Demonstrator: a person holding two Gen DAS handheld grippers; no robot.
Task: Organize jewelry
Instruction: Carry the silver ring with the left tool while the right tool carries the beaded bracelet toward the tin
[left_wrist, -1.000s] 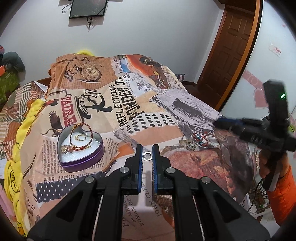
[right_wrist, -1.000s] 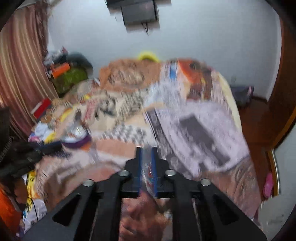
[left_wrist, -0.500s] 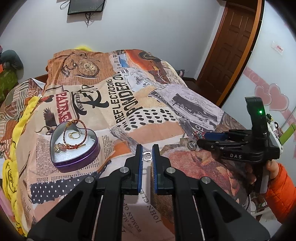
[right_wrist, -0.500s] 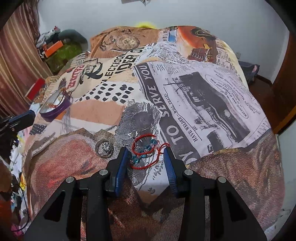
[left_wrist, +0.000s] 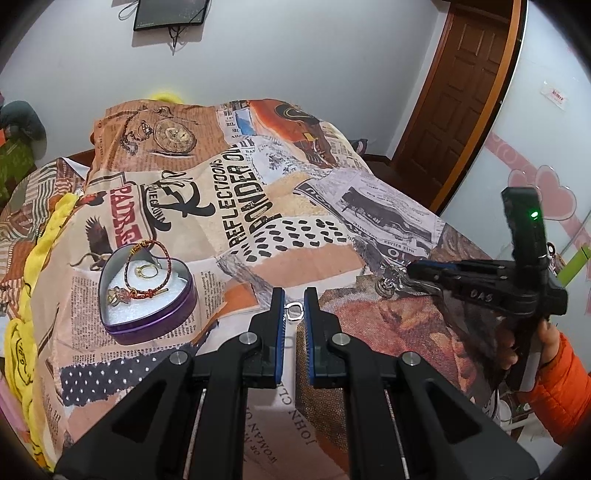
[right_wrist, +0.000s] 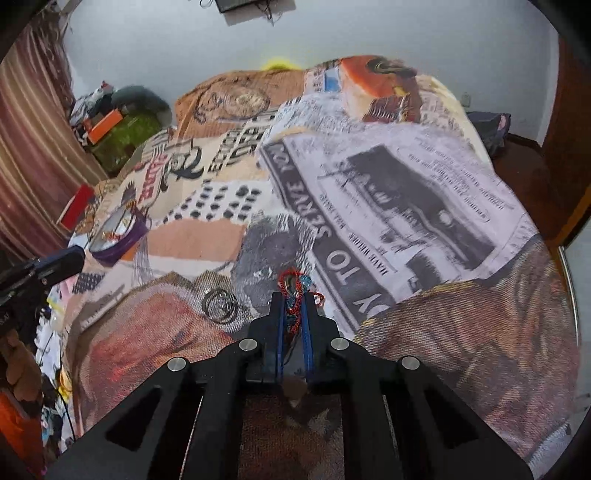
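My left gripper is shut on a small silver ring, held above the printed bedspread. A purple heart-shaped tin to its left holds a red cord bracelet and a gold ring. My right gripper is shut on a red cord bracelet with blue beads, low over the bedspread. A silver ring lies on the cloth just left of it and also shows in the left wrist view. The right gripper's body shows at the right of the left wrist view.
The bedspread covers a bed that drops off at the near and right edges. A brown door stands at the right. Clutter and a striped curtain lie beyond the bed's left side. The tin shows far left in the right wrist view.
My right gripper swung down to the red beaded bracelet, was open around it half a second ago, and has now shut on it. The left gripper has stayed shut on the small ring.
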